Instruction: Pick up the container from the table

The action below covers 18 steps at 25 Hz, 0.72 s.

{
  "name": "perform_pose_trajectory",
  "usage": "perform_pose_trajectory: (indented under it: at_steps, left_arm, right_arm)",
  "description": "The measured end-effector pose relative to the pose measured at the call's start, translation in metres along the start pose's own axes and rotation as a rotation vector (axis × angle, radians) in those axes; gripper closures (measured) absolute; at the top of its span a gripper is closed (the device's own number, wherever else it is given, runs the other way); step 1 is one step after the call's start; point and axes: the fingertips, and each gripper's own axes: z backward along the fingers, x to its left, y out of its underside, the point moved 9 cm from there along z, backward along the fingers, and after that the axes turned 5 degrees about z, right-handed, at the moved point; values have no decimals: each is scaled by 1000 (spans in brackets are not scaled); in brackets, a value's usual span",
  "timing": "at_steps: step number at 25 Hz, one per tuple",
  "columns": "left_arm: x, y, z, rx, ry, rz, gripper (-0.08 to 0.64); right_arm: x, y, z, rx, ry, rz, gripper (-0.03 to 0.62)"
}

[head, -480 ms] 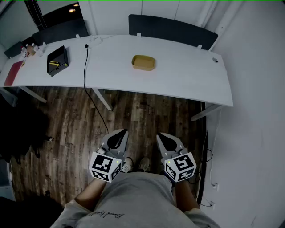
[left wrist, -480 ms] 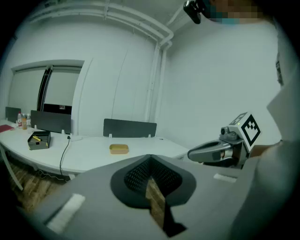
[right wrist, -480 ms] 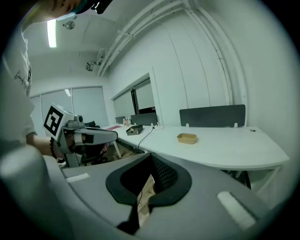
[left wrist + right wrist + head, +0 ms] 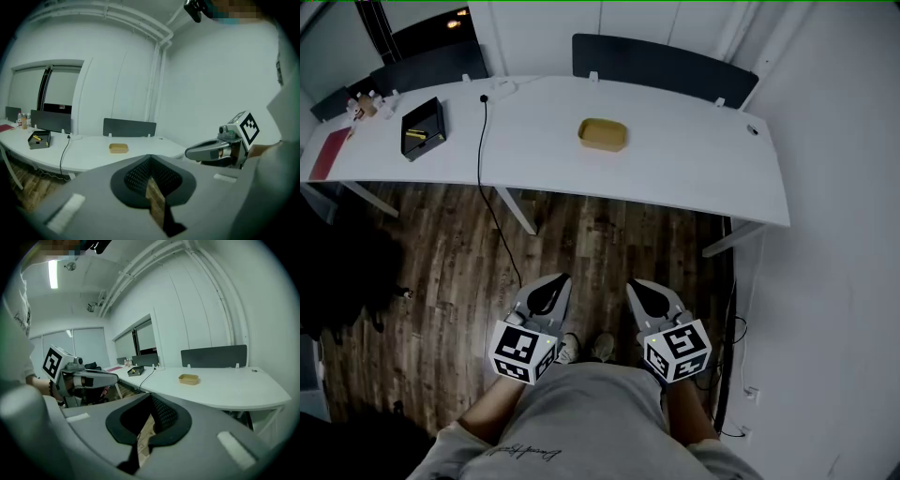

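Container (image 4: 602, 133), just 1, sits on 1 table (image 4: 694, 164).

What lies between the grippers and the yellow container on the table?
In the head view: bare wooden floor, then bare white table, before the container. The left gripper and right gripper hold nothing.
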Motion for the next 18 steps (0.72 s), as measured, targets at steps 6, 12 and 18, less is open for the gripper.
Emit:
perform_pose_trajectory:
  at_steps: [6,12,18]
  left_arm:
    - [-1,0,1,-6,-4,-1,558]
    - [-4,-1,0,-4,-10,14,558]
    - [-13,-2,-2,-16,-29,18,558]
  right_arm:
    - [0,-1,1,-18,5,-16,577]
    - [-2,0,4,-20,0,-26,577]
    - [-10,2,10,-23,-15,-22,577]
